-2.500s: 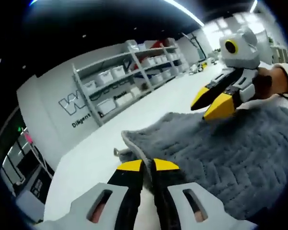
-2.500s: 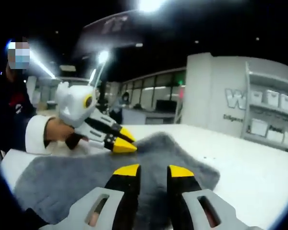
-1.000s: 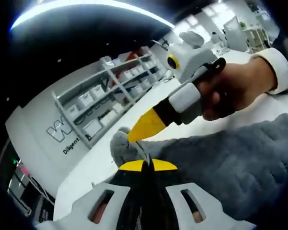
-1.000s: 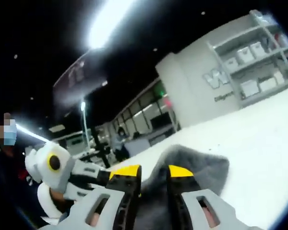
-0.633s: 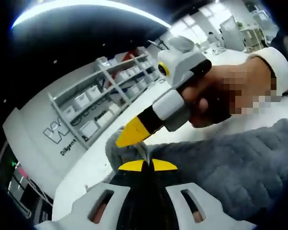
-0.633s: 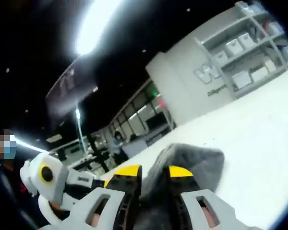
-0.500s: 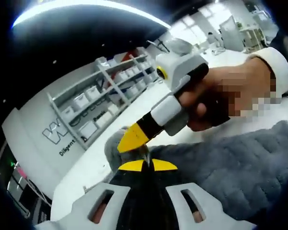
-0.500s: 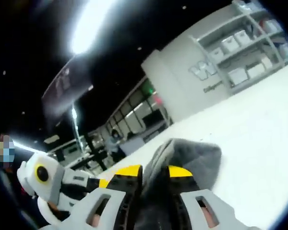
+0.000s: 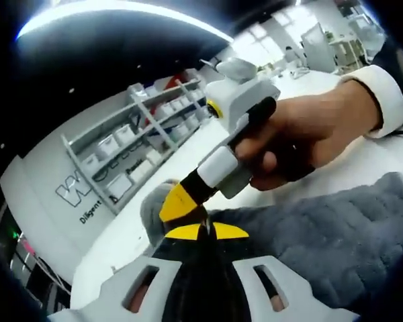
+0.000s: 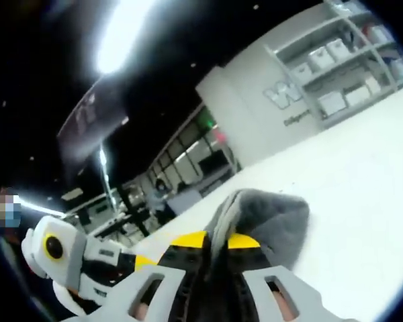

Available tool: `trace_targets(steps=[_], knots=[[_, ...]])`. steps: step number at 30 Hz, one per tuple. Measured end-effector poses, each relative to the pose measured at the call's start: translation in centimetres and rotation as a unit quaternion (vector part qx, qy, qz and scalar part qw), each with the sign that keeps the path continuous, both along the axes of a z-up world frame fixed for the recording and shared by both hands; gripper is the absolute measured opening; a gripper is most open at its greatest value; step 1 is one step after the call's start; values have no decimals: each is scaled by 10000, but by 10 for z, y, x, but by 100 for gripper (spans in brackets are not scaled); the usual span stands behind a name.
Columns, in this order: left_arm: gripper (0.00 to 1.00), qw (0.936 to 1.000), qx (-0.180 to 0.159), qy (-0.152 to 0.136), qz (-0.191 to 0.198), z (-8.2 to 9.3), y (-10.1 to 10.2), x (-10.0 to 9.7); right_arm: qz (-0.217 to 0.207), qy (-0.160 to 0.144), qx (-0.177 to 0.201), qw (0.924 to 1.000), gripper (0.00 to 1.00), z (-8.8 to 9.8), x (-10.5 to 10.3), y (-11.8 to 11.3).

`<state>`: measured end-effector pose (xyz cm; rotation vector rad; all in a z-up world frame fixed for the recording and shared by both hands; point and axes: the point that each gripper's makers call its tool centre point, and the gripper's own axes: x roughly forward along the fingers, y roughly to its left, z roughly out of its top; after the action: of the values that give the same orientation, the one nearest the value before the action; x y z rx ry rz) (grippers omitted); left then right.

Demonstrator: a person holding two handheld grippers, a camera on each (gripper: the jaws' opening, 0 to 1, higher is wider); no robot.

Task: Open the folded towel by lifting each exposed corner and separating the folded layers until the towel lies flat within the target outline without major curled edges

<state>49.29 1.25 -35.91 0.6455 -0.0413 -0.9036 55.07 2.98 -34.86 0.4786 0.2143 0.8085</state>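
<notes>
1. Gripping the grey towel (image 9: 322,228), the left gripper (image 9: 206,231) has its yellow-tipped jaws pressed together on a thin raised edge of the cloth, close to a corner that stands up off the table (image 9: 188,154).
2. The right gripper (image 10: 211,243) has its jaws closed on another raised fold of the same towel (image 10: 269,218); in the left gripper view it comes in from the right, held in a person's hand (image 9: 309,141) with a white cuff (image 9: 383,94) at the wrist, its yellow tip touching the towel just beside the left gripper's tips.
3. The towel is thick and plush, with a ribbed, zigzag pile; its lifted corner is rounded and droops over in a soft hump, and the rest spreads low towards the right of the left gripper view.
4. The grippers have grey-white plastic bodies with slotted openings, black jaws and yellow tips.
5. The table is smooth, white and wide.
6. Beyond it a white wall (image 10: 255,100) carries large lettering, next to grey shelves (image 9: 141,134) stacked with white bins (image 10: 332,102).
7. The ceiling is dark with long bright strip lights (image 10: 121,33).
</notes>
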Motion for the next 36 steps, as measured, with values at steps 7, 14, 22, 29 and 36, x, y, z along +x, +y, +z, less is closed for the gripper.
trace_targets(steps=[7, 14, 22, 29, 36], knots=[[9, 9987, -364, 346, -118, 8, 2, -3, 72, 65, 42, 9999, 0, 5, -1, -4], [11, 9778, -1836, 878, -503, 56, 22, -5, -14, 72, -135, 9999, 0, 3, 1, -10], [14, 9790, -1914, 696, -98, 68, 73, 17, -17, 204, 6, 9998, 0, 0, 4, -16], [37, 9732, -2088, 959, 130, 52, 96, 39, 21, 224, 40, 9997, 0, -1, 3, -21], [57, 9715, -2028, 1197, 258, 41, 94, 35, 111, 138, -85, 9998, 0, 2, 2, -24]])
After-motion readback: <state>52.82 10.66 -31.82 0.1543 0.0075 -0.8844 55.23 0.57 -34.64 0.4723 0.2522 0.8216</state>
